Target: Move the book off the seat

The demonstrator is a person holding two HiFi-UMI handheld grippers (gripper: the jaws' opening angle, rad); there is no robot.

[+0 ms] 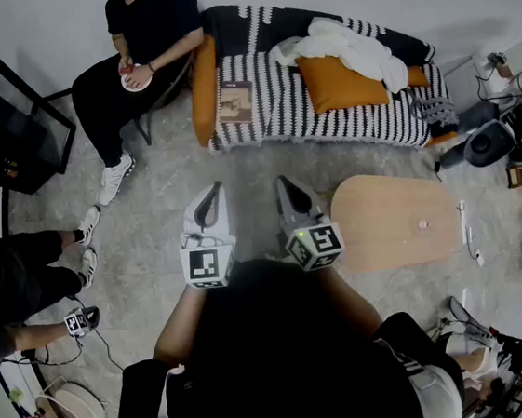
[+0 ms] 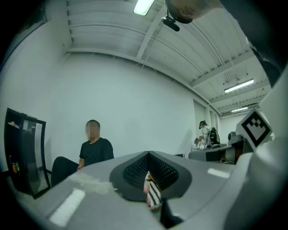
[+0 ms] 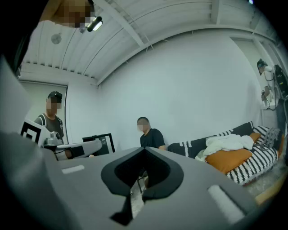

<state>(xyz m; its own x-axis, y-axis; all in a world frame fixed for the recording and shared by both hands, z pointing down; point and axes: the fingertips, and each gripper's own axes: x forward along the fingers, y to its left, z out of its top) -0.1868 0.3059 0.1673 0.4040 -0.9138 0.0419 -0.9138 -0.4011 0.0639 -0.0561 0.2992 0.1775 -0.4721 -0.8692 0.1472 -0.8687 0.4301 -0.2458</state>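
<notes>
Brown-covered book (image 1: 235, 101) flat on the striped sofa (image 1: 344, 114), at the seat's left end, just beside an upright orange cushion (image 1: 203, 90); visible as such from the head view alone; from the right gripper view, only the sofa's other end, with a second orange cushion (image 3: 230, 159) and a crumpled white cloth (image 3: 227, 143) on it, the nearer end cut off by the gripper's own grey body; from the left gripper view, merely a sliver of black-and-white stripes through the slit below the jaws (too thin to tell more); seated person in black (image 1: 144, 48) on a chair just left of the sofa, caught by all three views; another person (image 1: 16, 278) at the head view's left edge; black frame (image 1: 8, 124) left of the chair; pale wooden table (image 1: 393, 221) to the right, near the sofa's right half, off to the side of the line to the book; grey floor (image 1: 247, 172) between tongs and seat; left gripper (image 1: 209, 192) and right gripper (image 1: 286, 184) side by side in front of the holder's chest, tips toward the sofa, marker cubes nearest the body, both well apart from the book; jaws of each pressed together, nothing held between them
</notes>
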